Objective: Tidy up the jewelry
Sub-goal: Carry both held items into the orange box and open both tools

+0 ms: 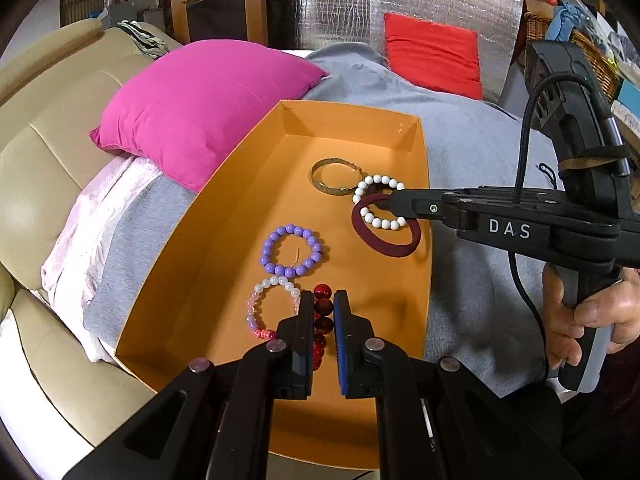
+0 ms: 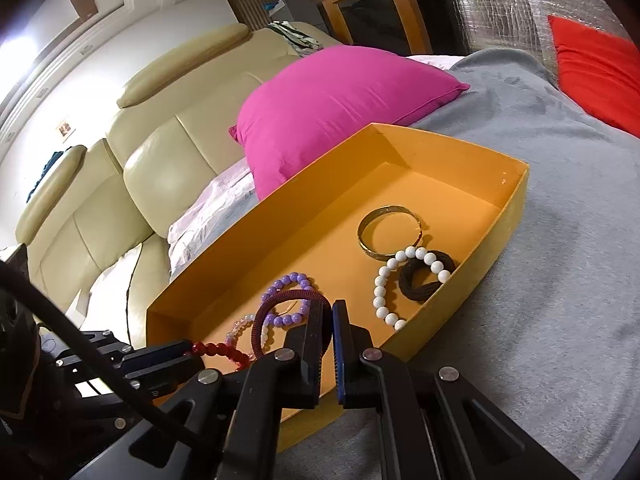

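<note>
Both grippers are over the orange box, which sits on a grey blanket spread on the bed, a pink cushion just beside its far left wall. The step in hand looks like laying pieces down in the box, one per gripper.

The left gripper has its fingers close together around a strand of red beads; it appears clamped on it, the strand hanging between the pads near the box's near end. The right gripper is closed on a dark red hair band, which it holds up over the right side of the box, above the white bead bracelet.

Already lying on the box floor are a gold bangle toward the far end, the white bracelet touching it, a black hair tie tucked under the white one, a purple bead bracelet in the middle, and a clear and pink bracelet just beside the red strand.

My guess is that each held piece wants a bare patch of its own. There is free floor along the left wall and at the far end. The right gripper should shift the band clear of the white bracelet before opening, or the two will overlap. The left should lower the red beads away from the clear bracelet, since a loose strand slumps and tangles easily.
</note>
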Motion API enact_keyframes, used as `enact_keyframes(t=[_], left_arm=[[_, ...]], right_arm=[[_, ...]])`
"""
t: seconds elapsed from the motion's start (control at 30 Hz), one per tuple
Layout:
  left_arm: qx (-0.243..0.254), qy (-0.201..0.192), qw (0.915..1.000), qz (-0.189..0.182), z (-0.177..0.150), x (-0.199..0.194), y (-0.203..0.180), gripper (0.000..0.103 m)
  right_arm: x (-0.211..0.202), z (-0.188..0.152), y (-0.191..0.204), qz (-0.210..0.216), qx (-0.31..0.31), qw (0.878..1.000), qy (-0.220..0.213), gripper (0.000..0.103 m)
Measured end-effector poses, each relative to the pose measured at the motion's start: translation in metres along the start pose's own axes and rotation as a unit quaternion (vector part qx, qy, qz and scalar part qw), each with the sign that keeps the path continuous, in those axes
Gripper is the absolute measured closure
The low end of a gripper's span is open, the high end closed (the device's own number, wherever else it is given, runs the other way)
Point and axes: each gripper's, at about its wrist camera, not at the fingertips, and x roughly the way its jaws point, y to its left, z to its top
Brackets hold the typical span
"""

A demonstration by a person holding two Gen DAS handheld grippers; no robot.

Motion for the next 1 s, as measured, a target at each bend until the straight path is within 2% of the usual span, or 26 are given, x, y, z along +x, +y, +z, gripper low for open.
enact_keyframes(t=[1.0], left_arm=[[0.005,0.032,0.9992,0.022,-0.009,0.015,0.000,0.093]], right_arm=[[0.010,-0.007,-0.003,0.002,0.008,1.000,0.018,0.097]])
